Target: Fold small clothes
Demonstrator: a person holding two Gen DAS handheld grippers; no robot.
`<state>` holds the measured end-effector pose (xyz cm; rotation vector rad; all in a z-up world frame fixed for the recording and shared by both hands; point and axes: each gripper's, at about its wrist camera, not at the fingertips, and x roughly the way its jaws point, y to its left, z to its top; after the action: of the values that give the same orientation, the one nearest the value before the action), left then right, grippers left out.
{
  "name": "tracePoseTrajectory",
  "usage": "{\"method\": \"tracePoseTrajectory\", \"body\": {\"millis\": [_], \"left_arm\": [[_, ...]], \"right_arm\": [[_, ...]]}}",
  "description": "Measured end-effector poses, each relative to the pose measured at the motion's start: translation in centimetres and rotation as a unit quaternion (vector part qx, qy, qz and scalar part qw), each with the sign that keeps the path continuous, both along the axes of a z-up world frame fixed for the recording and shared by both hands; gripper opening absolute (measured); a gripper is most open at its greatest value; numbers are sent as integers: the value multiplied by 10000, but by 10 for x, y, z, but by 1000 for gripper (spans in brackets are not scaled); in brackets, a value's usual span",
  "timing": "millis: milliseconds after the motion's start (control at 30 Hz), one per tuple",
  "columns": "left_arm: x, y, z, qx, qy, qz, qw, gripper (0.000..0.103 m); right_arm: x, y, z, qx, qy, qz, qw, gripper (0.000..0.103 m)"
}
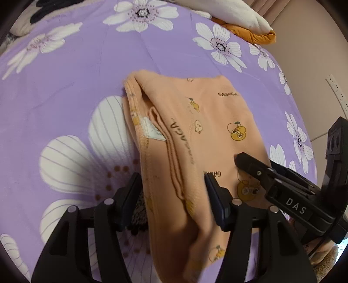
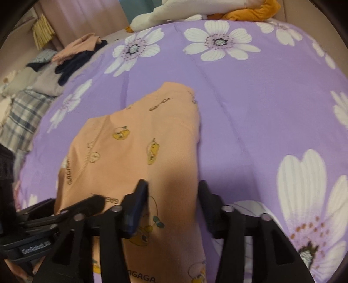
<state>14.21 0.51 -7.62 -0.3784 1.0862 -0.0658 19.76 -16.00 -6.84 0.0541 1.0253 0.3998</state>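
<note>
A small peach garment (image 1: 202, 135) with yellow duck prints lies partly folded on the purple flowered bedspread (image 1: 76, 87). Its ribbed edge and white label face left. My left gripper (image 1: 173, 185) is open, its jaws straddling the garment's near end. The right gripper (image 1: 250, 163) reaches in from the right over the cloth. In the right wrist view the garment (image 2: 141, 141) lies ahead and my right gripper (image 2: 171, 189) is open above its near right edge. The left gripper's fingers (image 2: 87, 204) show at lower left.
A white and orange plush or pillow (image 1: 239, 17) lies at the bed's far edge. A pile of other clothes (image 2: 71, 54) and a plaid cloth (image 2: 19, 122) sit off the bed's left side. A power strip (image 1: 337, 91) is on the wall at right.
</note>
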Motion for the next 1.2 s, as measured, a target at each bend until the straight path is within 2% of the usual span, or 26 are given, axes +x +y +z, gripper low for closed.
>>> {"method": "tracePoseTrajectory", "body": {"millis": [67, 100, 167, 233, 267, 333, 400, 467, 533, 700, 867, 967, 1200], "left_arm": [[-5, 2, 11, 173, -2, 49, 9998, 75], [-11, 4, 22, 220, -105, 123, 9996, 80], [-19, 9, 39, 178, -349, 194, 9990, 83], [-30, 14, 60, 107, -570, 260, 9980, 101], [-36, 14, 69, 98, -662, 270, 9974, 103], [-49, 14, 89, 102, -903, 222, 9956, 102], [-62, 13, 104, 184, -1080, 244, 9937, 102], [-74, 13, 112, 269, -1191, 299, 9921, 102], [-85, 13, 117, 358, -1297, 385, 9902, 102], [-105, 12, 111, 545, -1402, 364, 9879, 102], [-110, 16, 93, 467, -1125, 406, 9917, 102], [-113, 18, 93, 503, -1125, 443, 9914, 102], [-118, 15, 96, 555, -1150, 416, 9909, 102]], "right_arm": [[-5, -2, 8, -29, -43, -10, 10000, 53], [-7, -3, 13, -160, -116, -47, 9998, 59], [-17, -4, 30, -460, -492, -151, 9976, 70], [-28, -7, 49, -546, -820, -187, 9950, 77], [-34, -9, 59, -532, -936, -182, 9940, 78], [-46, -11, 77, -564, -1138, -169, 9918, 86], [-61, -11, 96, -652, -1493, -143, 9865, 91], [-75, -12, 111, -597, -1744, -117, 9828, 92], [-83, -15, 119, -471, -1783, -169, 9827, 92], [-92, -11, 116, -470, -1706, -282, 9838, 92], [-101, -7, 107, -530, -1543, -268, 9862, 92], [-102, -5, 104, -668, -1534, -323, 9854, 92], [-106, -5, 103, -656, -1512, -301, 9859, 92]]}}
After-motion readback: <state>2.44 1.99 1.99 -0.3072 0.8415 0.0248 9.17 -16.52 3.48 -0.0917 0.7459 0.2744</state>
